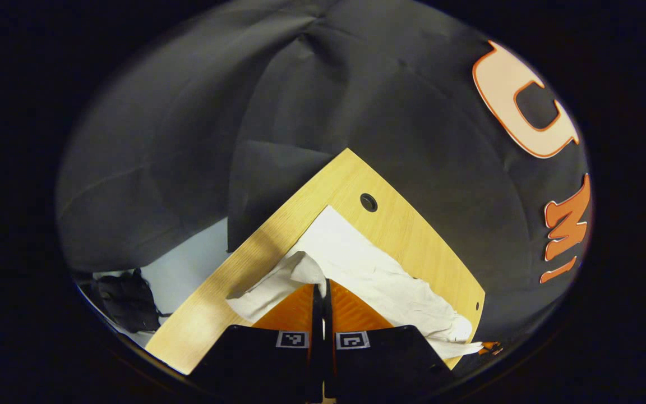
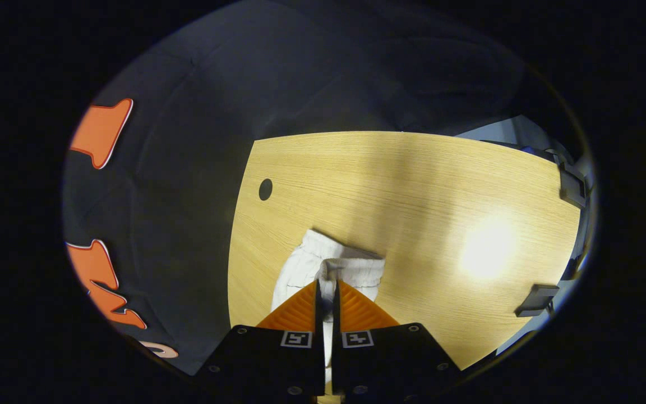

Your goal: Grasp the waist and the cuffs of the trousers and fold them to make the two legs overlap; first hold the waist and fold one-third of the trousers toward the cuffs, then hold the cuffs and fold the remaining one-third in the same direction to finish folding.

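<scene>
White trousers (image 1: 373, 275) lie stretched across the light wooden table (image 1: 278, 235) in the left gripper view, one end reaching toward a far corner. My left gripper (image 1: 323, 287) is shut on a raised fold of the trousers' near edge, lifting it off the wood. In the right gripper view the elastic waist of the trousers (image 2: 331, 264) bunches just ahead of my right gripper (image 2: 327, 285), which is shut on a pinch of that cloth. Both pairs of fingers stand almost closed with fabric between them.
The table has a round cable hole (image 1: 368, 202) near one corner, also seen as a cable hole (image 2: 265, 189) in the right gripper view. Black clamps (image 2: 536, 300) sit on the table's far edge. A dark bag (image 1: 127, 300) lies on the floor.
</scene>
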`<state>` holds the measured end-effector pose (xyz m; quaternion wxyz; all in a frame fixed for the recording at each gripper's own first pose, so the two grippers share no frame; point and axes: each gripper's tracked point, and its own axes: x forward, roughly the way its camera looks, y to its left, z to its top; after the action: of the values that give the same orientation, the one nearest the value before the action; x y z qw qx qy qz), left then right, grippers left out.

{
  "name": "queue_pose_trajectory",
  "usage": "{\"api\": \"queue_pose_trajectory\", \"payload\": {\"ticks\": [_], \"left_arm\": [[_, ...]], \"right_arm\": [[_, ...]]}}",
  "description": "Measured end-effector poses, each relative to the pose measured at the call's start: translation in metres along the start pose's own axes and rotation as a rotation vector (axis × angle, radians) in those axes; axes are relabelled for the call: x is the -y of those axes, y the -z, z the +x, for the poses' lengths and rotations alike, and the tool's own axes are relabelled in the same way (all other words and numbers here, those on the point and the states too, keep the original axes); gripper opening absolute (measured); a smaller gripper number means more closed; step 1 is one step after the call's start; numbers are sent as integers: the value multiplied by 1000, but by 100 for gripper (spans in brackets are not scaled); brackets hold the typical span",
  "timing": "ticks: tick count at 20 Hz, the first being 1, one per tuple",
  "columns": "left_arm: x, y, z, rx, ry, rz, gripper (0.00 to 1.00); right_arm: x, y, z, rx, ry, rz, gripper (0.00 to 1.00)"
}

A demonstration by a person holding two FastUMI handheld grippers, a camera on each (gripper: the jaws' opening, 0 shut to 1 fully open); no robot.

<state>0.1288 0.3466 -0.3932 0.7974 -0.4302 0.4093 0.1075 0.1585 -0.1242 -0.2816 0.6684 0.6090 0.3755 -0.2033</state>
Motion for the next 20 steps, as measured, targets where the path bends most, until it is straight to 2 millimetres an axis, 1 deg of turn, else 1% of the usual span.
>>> {"api": "queue_pose_trajectory", "payload": {"ticks": [2, 4, 5, 7, 8, 9, 11, 13, 15, 16, 17, 19, 20], "left_arm": [[8, -12, 19, -36, -3, 55, 4], [14, -18, 47, -81, -11, 100, 4], [15, -20, 60, -103, -14, 118, 4], [24, -27, 82, -143, -8, 135, 4], [29, -31, 91, -167, 1, 138, 4], [30, -34, 97, -193, 4, 151, 4], [32, -40, 114, -238, -12, 175, 4], [34, -45, 127, -267, -26, 182, 5], [30, -45, 138, -286, -63, 201, 4], [28, -43, 138, -316, -88, 219, 4], [27, -47, 140, -314, -112, 227, 4], [49, -78, 147, -208, -84, 233, 4], [55, -89, 148, -158, -86, 244, 4]], "right_arm": [[-13, -5, 12, -5, 10, -1, 5], [-25, -8, 23, -16, 29, 5, 5], [-34, -8, 29, -26, 39, 12, 5], [-42, -11, 42, -37, 58, 22, 5], [-48, -12, 52, -44, 67, 25, 5], [-53, -14, 59, -51, 73, 33, 5], [-63, -13, 75, -69, 76, 61, 5], [-72, -13, 89, -85, 77, 92, 5], [-78, -10, 100, -106, 82, 114, 5], [-81, -8, 105, -108, 84, 119, 5], [-84, -6, 110, -115, 78, 120, 5], [-87, -6, 108, -119, 50, 138, 5], [-84, -8, 108, -112, 35, 157, 5]]}}
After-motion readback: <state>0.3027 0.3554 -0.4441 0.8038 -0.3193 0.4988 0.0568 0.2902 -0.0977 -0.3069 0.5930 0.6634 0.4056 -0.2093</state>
